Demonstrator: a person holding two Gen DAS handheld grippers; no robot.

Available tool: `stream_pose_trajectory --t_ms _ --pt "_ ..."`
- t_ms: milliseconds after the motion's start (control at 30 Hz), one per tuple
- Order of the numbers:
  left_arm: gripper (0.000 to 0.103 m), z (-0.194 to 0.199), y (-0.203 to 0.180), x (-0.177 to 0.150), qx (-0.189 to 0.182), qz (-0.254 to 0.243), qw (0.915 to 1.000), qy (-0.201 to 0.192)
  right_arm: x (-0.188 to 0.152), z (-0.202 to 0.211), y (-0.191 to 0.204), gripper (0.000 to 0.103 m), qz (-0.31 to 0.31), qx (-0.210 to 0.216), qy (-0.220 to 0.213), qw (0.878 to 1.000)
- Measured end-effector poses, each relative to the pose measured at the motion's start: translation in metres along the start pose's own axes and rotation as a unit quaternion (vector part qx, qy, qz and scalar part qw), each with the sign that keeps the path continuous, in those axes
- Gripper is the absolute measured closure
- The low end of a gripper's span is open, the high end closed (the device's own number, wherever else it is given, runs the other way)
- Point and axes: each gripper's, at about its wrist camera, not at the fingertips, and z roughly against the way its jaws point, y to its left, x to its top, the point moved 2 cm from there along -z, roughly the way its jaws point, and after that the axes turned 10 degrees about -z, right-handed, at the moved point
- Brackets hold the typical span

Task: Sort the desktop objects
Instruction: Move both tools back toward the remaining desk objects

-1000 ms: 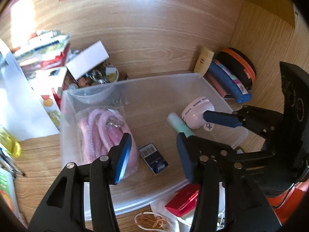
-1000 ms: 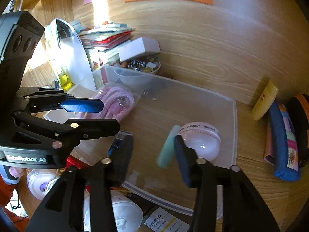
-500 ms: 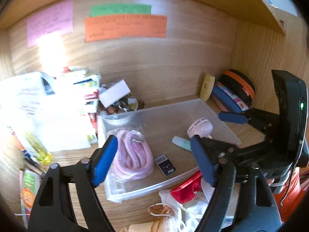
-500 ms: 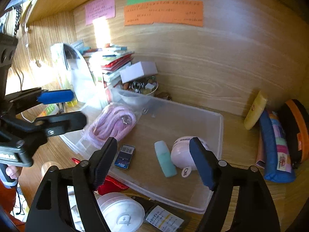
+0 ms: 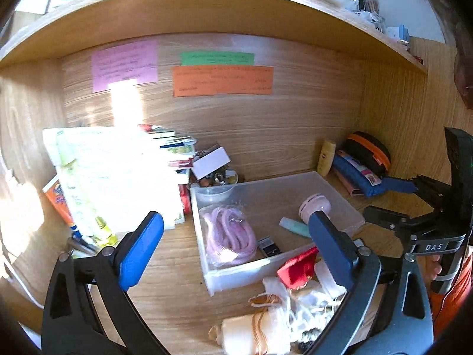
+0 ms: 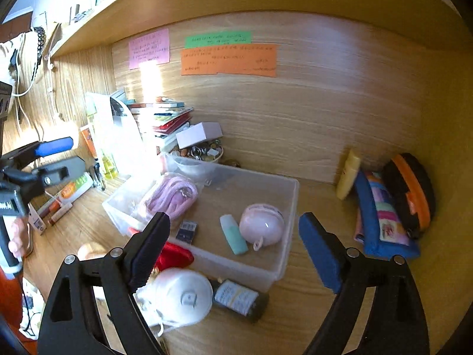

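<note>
A clear plastic bin point(image 5: 353, 216) point(image 6: 291, 195) sits on the wooden desk. It holds a bagged pink cord point(image 5: 227, 235) point(image 6: 171, 192), a small dark blue box point(image 5: 269, 247) point(image 6: 186, 230), a teal tube point(image 5: 294, 226) point(image 6: 233, 233) and a round pink case point(image 5: 313, 205) point(image 6: 261, 226). My left gripper point(image 5: 233, 250) is open and empty, held above and in front of the bin. My right gripper point(image 6: 233, 247) is open and empty, also back from the bin's near wall.
In front of the bin lie a red pouch point(image 5: 295, 267) point(image 6: 174, 257), a white mask point(image 6: 180, 294), a dark bottle point(image 6: 239, 298) and a cloth bag point(image 5: 254, 330). Stacked books point(image 6: 165, 118) and papers point(image 5: 118, 177) stand left, pencil cases point(image 6: 393, 207) right, a shelf overhead.
Both grippers have pulled back and up from the bin and opened wide. The teal tube now lies loose in the bin beside the pink case.
</note>
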Motion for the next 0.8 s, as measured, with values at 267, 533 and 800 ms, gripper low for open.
stream_pose_trajectory --t_ms 267,533,800 --pt "0.002 0.005 0.004 -0.038 0.016 0.003 0.9992 0.037 -0.026 0.003 -0.007 0.016 -0.006 -0.018 0.023 1.000" --pt "0.002 0.008 0.009 -0.087 0.021 0.019 0.9957 0.088 -0.054 0.005 -0.010 0.016 -0.019 -0.028 0.050 0.998" --pt "0.002 0.011 -0.003 -0.128 0.002 0.037 0.9921 0.119 -0.084 0.006 -0.006 0.016 -0.020 -0.023 0.080 0.996"
